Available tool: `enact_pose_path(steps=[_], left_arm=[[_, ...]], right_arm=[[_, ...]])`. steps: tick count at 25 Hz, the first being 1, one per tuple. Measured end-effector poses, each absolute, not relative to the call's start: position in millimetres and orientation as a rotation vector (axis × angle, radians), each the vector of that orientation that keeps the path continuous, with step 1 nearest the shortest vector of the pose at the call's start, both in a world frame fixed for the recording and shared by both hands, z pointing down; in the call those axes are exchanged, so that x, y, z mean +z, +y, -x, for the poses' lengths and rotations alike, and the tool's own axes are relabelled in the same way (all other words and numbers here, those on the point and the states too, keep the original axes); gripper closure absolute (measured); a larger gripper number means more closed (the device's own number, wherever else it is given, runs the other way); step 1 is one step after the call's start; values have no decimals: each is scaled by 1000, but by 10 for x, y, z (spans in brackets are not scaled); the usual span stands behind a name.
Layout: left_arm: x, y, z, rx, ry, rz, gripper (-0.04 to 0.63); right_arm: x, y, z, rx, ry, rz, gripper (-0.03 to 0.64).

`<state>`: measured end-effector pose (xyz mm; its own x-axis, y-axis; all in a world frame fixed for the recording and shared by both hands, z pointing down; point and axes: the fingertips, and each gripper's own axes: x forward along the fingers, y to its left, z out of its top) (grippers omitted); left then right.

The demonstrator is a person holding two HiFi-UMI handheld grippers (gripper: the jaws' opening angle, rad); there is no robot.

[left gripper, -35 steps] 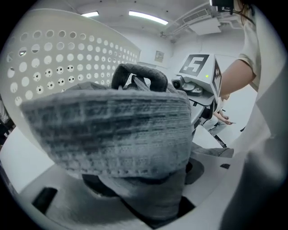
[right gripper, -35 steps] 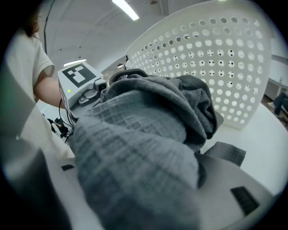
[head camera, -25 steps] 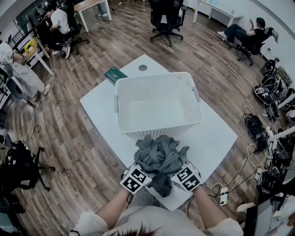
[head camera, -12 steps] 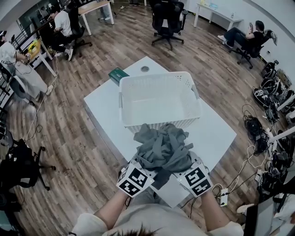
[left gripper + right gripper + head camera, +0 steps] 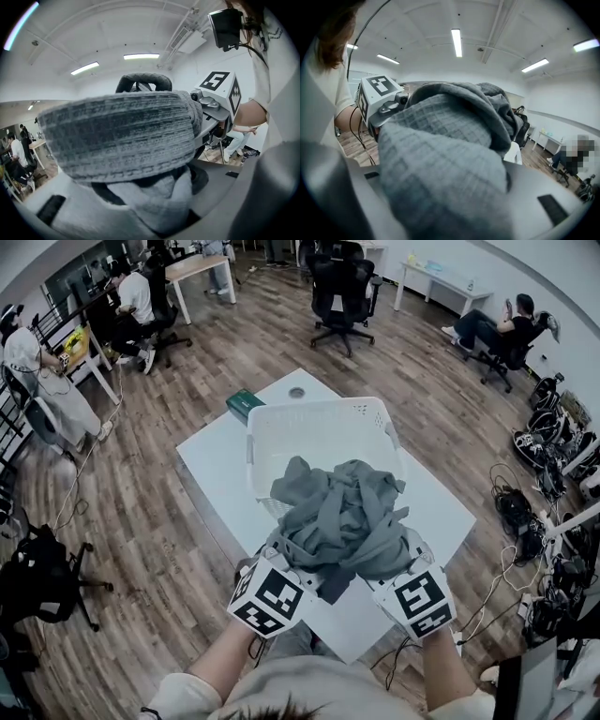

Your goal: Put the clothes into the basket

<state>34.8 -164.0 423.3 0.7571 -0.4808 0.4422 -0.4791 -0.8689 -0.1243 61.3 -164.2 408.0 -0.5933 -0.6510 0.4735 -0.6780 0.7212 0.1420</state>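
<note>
Okay, I'm holding the crumpled grey knit clothes [image 5: 342,517] up, left gripper [image 5: 281,570] & right gripper [image 5: 398,576] both pinching cloth from below; white plastic slotted basket [image 5: 319,409] is sitting straight ahead, just beyond.

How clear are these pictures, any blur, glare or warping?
Head view: sharp, evenly lit, bowed at the edges by the wide lens. Left gripper view: grey clothes fill the frame, soft at the bottom. Right gripper view: the cloth nearest the lens is blurred.
</note>
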Motion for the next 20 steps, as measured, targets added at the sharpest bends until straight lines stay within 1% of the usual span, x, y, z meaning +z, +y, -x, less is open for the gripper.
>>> enact_pose_path(steps=[10, 20], left_arm=[[3603, -1900, -351, -646, 841, 2789, 350], [3028, -2452, -288, -576, 895, 2711, 351]], right_arm=[[3467, -1885, -614, -131, -2472, -1067, 394], [2898, -2430, -550, -265, -2497, -1078, 394]])
